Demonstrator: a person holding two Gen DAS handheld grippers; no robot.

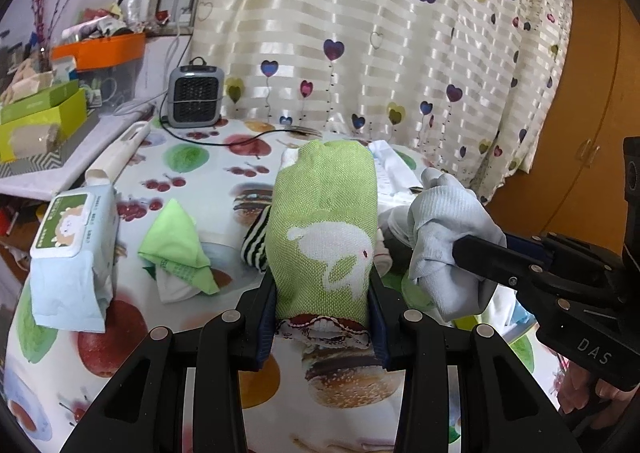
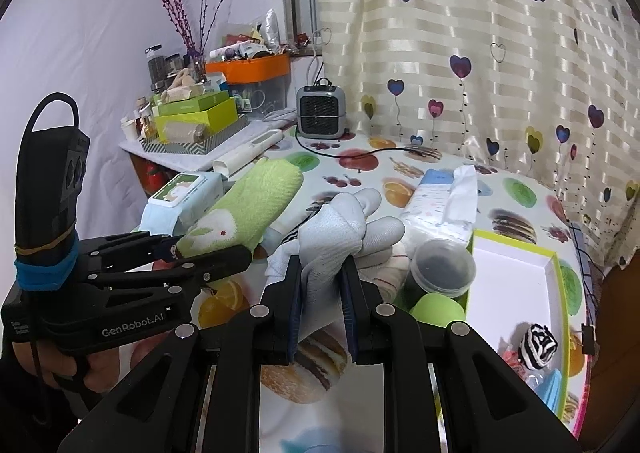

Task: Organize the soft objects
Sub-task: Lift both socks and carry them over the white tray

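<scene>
My left gripper (image 1: 325, 293) is shut on a green sock with a white animal print (image 1: 324, 229) and holds it up above the fruit-print table (image 1: 224, 181). The sock also shows in the right wrist view (image 2: 244, 213). My right gripper (image 2: 322, 285) is shut on a pale grey glove (image 2: 340, 229), held above the table just right of the sock; the glove shows in the left wrist view (image 1: 444, 229). A folded green cloth (image 1: 176, 245) and a black-and-white striped sock (image 1: 254, 243) lie on the table. A rolled striped sock (image 2: 538, 345) sits in the green-rimmed box (image 2: 516, 273).
A wet-wipes pack (image 1: 68, 253) lies at the table's left. A tissue pack (image 2: 444, 201), a dark lidded jar (image 2: 442, 267) and a green ball (image 2: 438, 309) sit near the box. A small grey heater (image 1: 195, 95) with its cord stands at the back. A cluttered shelf (image 1: 44, 113) is left.
</scene>
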